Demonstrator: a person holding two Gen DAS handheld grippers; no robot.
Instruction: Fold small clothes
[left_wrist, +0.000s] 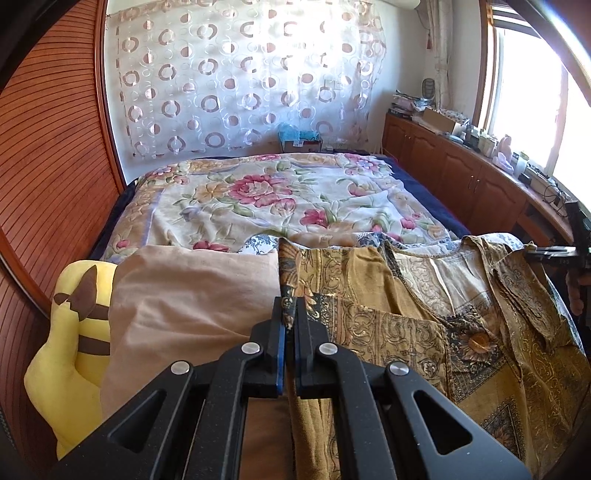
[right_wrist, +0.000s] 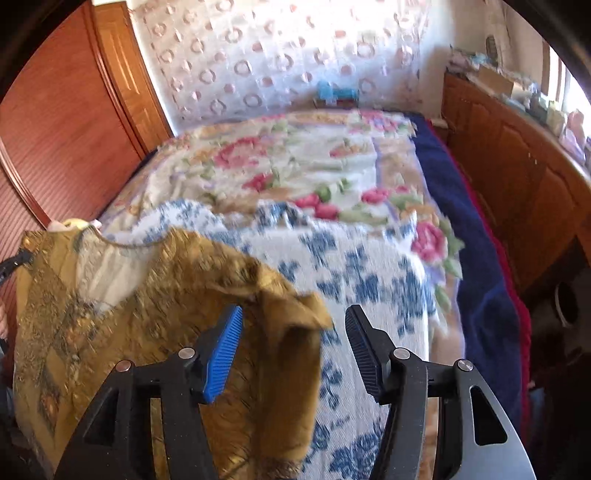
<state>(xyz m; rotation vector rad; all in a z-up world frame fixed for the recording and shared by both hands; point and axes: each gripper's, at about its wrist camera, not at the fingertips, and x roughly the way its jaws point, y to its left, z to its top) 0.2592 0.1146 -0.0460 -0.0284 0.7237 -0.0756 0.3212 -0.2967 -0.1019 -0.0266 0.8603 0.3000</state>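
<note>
The left gripper (left_wrist: 290, 314) pinches the garment (left_wrist: 406, 325) edge while the right gripper (right_wrist: 293, 350) stands wide, apparently mid-fold; next, regrasp the sleeve (right_wrist: 291, 332) between its fingers.

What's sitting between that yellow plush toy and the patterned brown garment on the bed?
A beige pillow lies between the yellow plush toy and the mustard patterned garment; the left wrist view shows it.
</note>
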